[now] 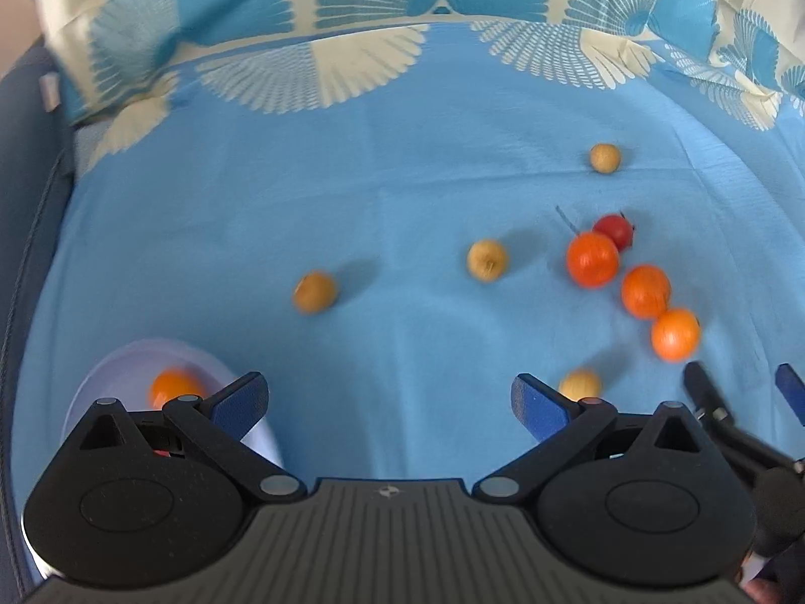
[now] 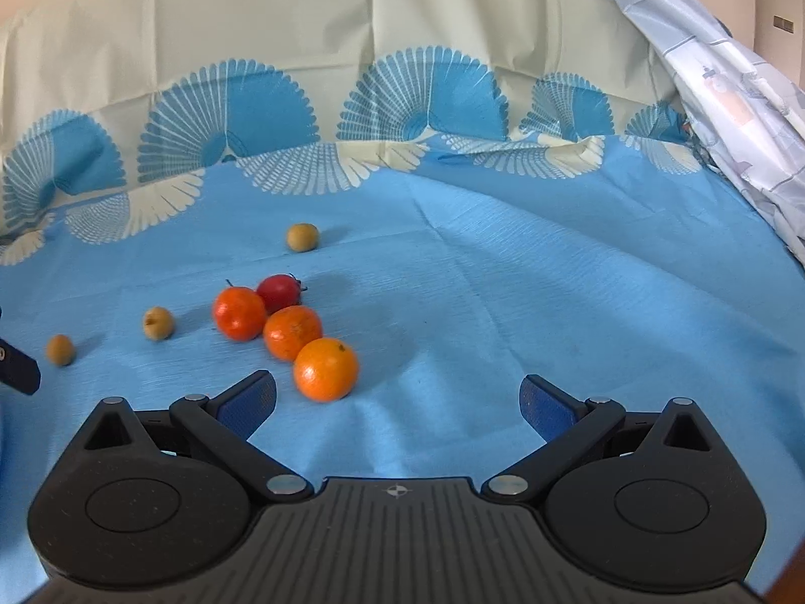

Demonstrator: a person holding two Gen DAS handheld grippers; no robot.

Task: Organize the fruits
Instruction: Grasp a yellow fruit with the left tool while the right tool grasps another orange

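Note:
Three oranges [image 2: 326, 368] lie in a row on the blue cloth, with a red fruit [image 2: 279, 292] touching the far one. Several small brown fruits [image 2: 158, 322] are scattered around them. My right gripper [image 2: 397, 397] is open and empty, with the nearest orange just ahead of its left finger. In the left wrist view my left gripper [image 1: 390, 397] is open and empty above the cloth. A white bowl [image 1: 151, 341] sits by its left finger and holds one orange [image 1: 173, 385]. The orange row [image 1: 645, 291] lies to the right, and a brown fruit [image 1: 580, 385] peeks past the right finger.
The cloth [image 2: 503, 302] rises at the back into a cream wall with blue fan patterns [image 2: 422, 95]. A pale patterned fabric [image 2: 729, 100] hangs at the right. The right gripper [image 1: 744, 377] shows at the left wrist view's right edge, near the orange row.

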